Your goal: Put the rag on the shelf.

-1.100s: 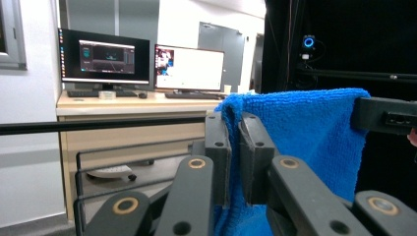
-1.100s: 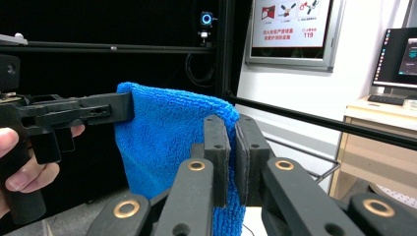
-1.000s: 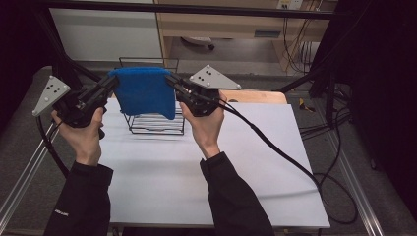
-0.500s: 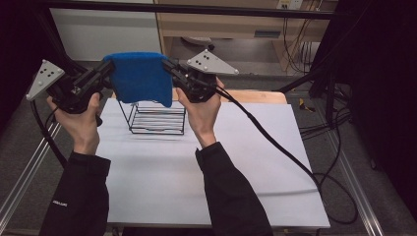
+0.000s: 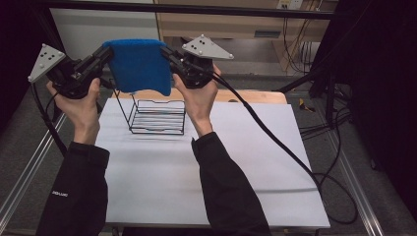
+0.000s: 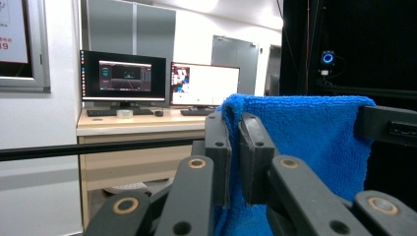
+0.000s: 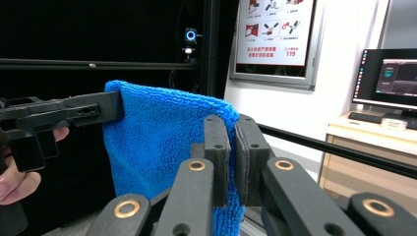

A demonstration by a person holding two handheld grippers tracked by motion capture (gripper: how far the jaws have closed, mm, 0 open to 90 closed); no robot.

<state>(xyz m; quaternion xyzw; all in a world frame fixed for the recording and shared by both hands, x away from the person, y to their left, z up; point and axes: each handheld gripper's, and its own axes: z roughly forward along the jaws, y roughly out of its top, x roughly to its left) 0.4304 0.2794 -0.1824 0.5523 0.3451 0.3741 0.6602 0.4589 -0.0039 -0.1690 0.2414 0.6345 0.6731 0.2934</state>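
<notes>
Blue terry cloth (image 5: 138, 66) hangs stretched between both grippers, above black wire rack (image 5: 158, 116). Left gripper (image 5: 104, 54) jaws clamped on one top corner. Right gripper (image 5: 164, 51) jaws clamped on the other.

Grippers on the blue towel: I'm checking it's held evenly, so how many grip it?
2: the left gripper pinches the towel's left edge, the right gripper its right.

A blue towel (image 7: 162, 132) is seen pinched at its upper corner between the closed black jaws of the right gripper (image 7: 235, 147). The towel's far top corner is clamped by the left gripper (image 7: 64, 115), held in a hand (image 7: 14, 184). A red-and-white poster (image 7: 275, 32) and a monitor (image 7: 393, 78) are seen behind.
</notes>
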